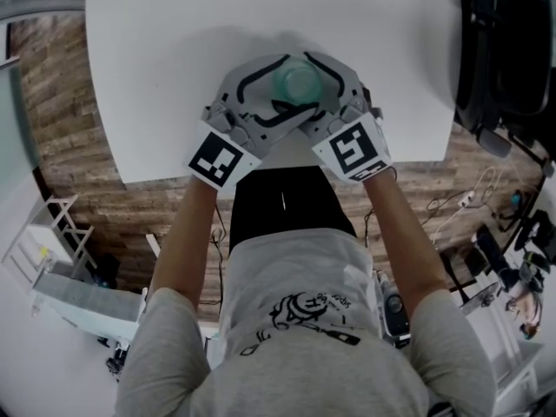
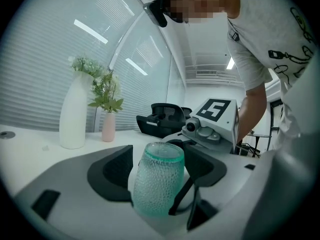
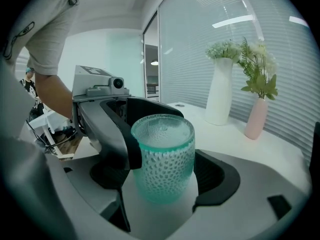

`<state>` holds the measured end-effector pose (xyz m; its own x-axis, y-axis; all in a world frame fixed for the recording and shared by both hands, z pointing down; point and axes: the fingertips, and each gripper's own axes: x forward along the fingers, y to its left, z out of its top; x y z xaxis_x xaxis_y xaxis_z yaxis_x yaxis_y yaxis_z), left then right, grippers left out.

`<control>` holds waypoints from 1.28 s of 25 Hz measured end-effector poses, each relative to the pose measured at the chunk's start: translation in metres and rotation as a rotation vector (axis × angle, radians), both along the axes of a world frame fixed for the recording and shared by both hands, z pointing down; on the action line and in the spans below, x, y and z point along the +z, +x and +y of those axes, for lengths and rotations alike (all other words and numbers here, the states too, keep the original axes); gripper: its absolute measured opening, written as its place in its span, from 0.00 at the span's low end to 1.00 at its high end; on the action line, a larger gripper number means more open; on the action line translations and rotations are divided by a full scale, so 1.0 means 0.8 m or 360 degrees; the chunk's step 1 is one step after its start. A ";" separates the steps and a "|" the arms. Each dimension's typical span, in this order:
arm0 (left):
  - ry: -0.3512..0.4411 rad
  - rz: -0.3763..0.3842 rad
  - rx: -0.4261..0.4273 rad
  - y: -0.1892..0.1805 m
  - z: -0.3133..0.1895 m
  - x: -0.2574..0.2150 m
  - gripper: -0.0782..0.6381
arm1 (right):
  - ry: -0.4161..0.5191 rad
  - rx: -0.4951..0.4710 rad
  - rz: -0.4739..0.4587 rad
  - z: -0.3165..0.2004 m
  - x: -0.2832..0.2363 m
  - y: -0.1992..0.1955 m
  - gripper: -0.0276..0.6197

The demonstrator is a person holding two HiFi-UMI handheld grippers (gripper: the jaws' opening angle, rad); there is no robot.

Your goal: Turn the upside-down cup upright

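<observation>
A teal dimpled glass cup stands on the white table with its closed end facing up. It shows close up in the left gripper view and in the right gripper view. My left gripper reaches in from the lower left, and its jaws lie against the cup's sides. My right gripper comes from the lower right. Its jaws stand wide around the cup, and one left finger sits between its pad and the glass. The fingers of the two grippers cross at the near side of the cup.
A tall white vase with flowers and a small pink vase stand further back on the table. The table's near edge runs just behind the grippers. A black office chair is at the right, and shelving and cables are on the wood floor.
</observation>
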<state>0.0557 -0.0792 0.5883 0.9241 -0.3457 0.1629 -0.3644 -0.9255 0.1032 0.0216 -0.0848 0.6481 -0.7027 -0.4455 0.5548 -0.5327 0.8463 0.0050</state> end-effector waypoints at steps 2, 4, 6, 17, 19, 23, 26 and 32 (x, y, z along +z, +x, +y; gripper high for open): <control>0.0009 -0.0005 0.0000 -0.002 -0.001 -0.006 0.55 | 0.0013 -0.0001 -0.0008 -0.001 -0.006 0.000 0.64; 0.0015 -0.0010 -0.0002 -0.005 0.000 -0.013 0.55 | 0.0025 -0.0004 -0.0013 -0.001 -0.013 -0.001 0.64; 0.0021 -0.0010 -0.0011 -0.009 0.000 -0.022 0.55 | 0.0035 0.0003 -0.0029 0.000 -0.020 -0.003 0.64; 0.0002 0.0082 -0.0099 -0.024 0.008 -0.081 0.55 | 0.0105 0.0030 -0.0122 0.001 -0.082 -0.006 0.64; -0.0034 0.0132 -0.0128 -0.025 0.009 -0.095 0.55 | 0.0123 0.0031 -0.0135 0.002 -0.095 -0.004 0.64; -0.0044 0.0178 -0.0181 -0.030 0.006 -0.120 0.54 | 0.0124 0.0043 -0.0214 0.003 -0.119 -0.003 0.64; -0.0064 0.0220 -0.0245 -0.040 -0.001 -0.136 0.52 | 0.0127 0.0064 -0.0266 0.000 -0.137 -0.001 0.64; -0.0025 0.0247 -0.0294 -0.051 -0.008 -0.170 0.46 | 0.0188 0.0111 -0.0310 -0.009 -0.173 0.009 0.63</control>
<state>0.0152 -0.0858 0.4519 0.8599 -0.5095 0.0308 -0.5058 -0.8426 0.1850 0.0290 -0.0919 0.5093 -0.7566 -0.5506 0.3527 -0.5904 0.8070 -0.0068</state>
